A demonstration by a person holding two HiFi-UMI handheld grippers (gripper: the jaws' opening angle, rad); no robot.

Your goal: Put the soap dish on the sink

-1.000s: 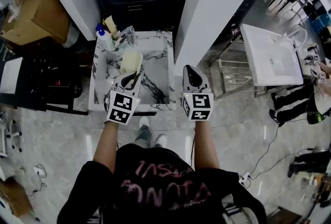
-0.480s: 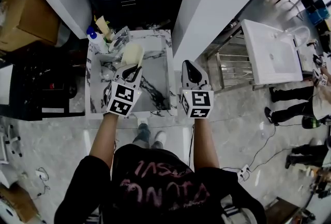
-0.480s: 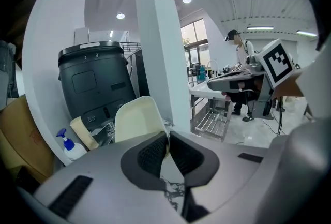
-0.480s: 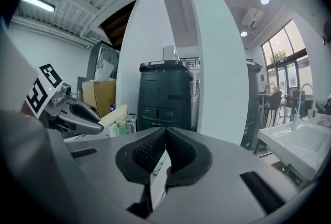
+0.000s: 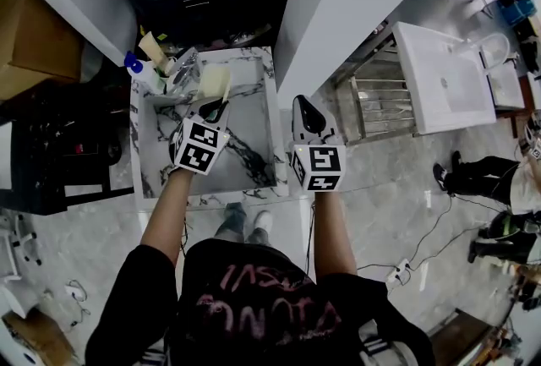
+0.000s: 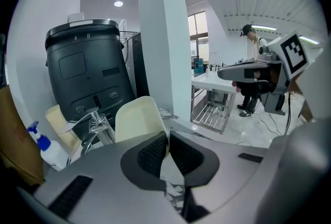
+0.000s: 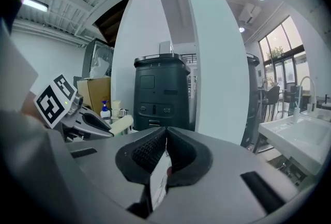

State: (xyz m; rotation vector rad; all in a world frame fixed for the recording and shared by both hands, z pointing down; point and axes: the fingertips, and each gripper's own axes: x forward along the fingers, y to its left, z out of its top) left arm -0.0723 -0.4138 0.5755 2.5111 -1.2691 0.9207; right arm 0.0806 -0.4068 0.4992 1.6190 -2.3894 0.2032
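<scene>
In the head view, the left gripper [image 5: 215, 106] was held over the marbled sink [image 5: 254, 161], towards its far edge. Its jaws were clamped on the near edge of the cream soap dish [image 5: 215, 83]. The dish was seen just beside the faucet [image 5: 181, 68], near the far left corner. Whether the dish touched the sink could not be told. A blue-capped bottle [image 5: 138, 68] stood at that corner. The right gripper [image 5: 303, 106] was held above the sink's right edge.

In the left gripper view, the jaws were seen pressed on the dish's rim, and the dish was tilted upward.

In the right gripper view, the jaws were closed together with nothing gripped.
</scene>
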